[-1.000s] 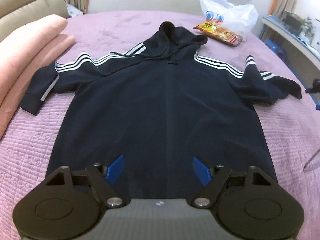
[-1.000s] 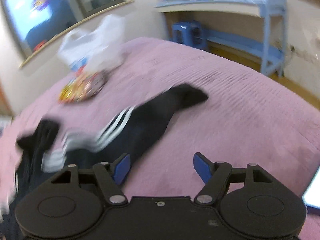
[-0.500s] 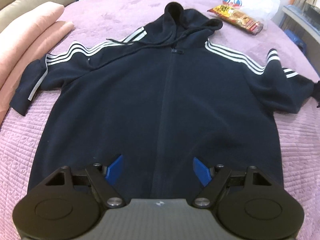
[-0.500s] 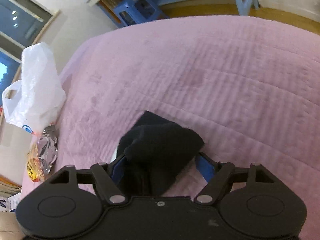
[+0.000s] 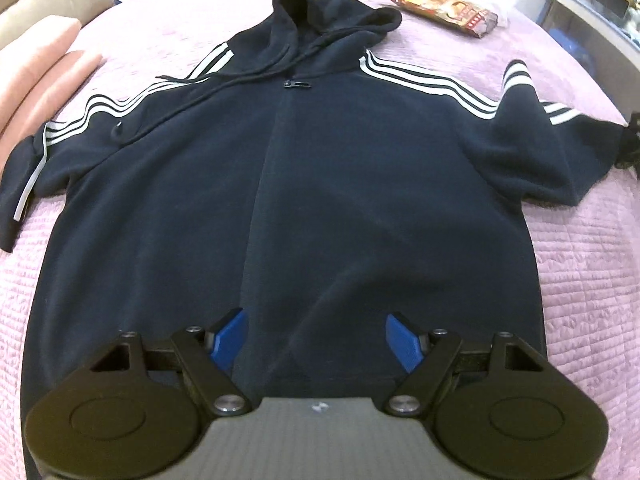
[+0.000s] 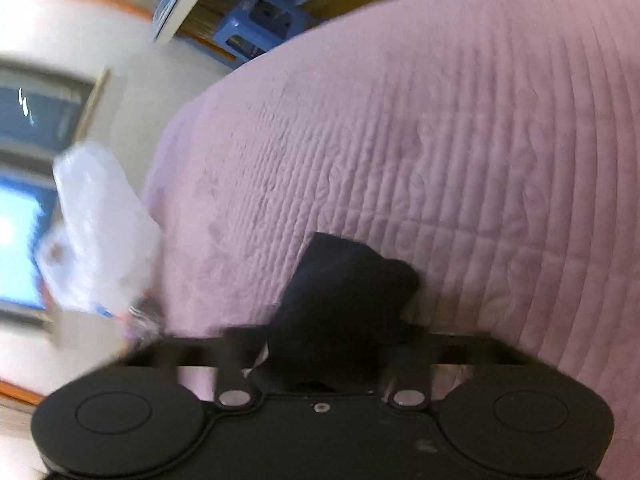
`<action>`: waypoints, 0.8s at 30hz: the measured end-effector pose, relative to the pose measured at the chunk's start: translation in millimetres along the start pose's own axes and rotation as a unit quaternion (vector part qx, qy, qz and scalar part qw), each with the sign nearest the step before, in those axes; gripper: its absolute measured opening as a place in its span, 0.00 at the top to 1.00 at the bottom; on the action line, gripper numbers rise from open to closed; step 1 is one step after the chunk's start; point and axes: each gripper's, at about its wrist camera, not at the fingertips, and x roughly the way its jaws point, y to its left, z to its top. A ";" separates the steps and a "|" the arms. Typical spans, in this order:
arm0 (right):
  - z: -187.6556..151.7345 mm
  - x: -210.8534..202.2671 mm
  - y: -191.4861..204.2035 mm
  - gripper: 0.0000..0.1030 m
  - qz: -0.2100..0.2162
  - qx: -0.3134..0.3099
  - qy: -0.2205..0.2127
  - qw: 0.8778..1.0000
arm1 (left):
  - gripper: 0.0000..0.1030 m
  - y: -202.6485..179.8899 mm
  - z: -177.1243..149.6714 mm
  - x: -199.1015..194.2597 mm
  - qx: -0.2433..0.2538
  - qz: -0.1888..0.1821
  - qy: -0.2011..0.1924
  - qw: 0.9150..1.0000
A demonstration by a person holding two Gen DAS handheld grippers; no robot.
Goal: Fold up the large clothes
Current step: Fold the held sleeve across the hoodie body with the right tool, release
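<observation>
A dark navy hoodie point(image 5: 304, 184) with white shoulder stripes lies face up, spread flat on the pink quilted bed point(image 5: 592, 248). My left gripper point(image 5: 316, 340) is open over the hoodie's lower hem, blue pads apart, nothing between them. In the right wrist view my right gripper point(image 6: 332, 344) is shut on the cuff of the hoodie's right sleeve point(image 6: 344, 280), which sticks out past the fingers. That gripper shows as a dark shape at the far right edge of the left wrist view point(image 5: 632, 140), at the sleeve end. The right wrist view is motion-blurred.
A snack packet point(image 5: 440, 8) and a white plastic bag point(image 6: 100, 232) lie beyond the hood. Folded pink blankets point(image 5: 36, 64) sit along the bed's left side. A blue stool point(image 6: 256, 20) and a blue shelf stand off the bed's right side.
My right gripper moved onto the sleeve cuff and closed on it. My left gripper moved forward over the hoodie's hem and stays open.
</observation>
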 end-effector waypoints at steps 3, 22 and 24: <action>2.1 -51.2 31.3 0.83 -0.011 -0.102 -0.061 0.993 | 0.25 -0.3 -0.5 -1.2 0.001 -0.005 0.001 1.000; -194.9 -167.0 150.2 0.83 -0.043 -0.354 -0.148 0.923 | 0.27 113.5 2.9 -23.1 -0.050 -0.021 -0.032 0.998; -263.3 -173.3 188.7 0.83 0.018 -0.396 -0.113 0.911 | 0.27 136.3 11.3 -29.9 -0.058 -0.025 -0.047 0.997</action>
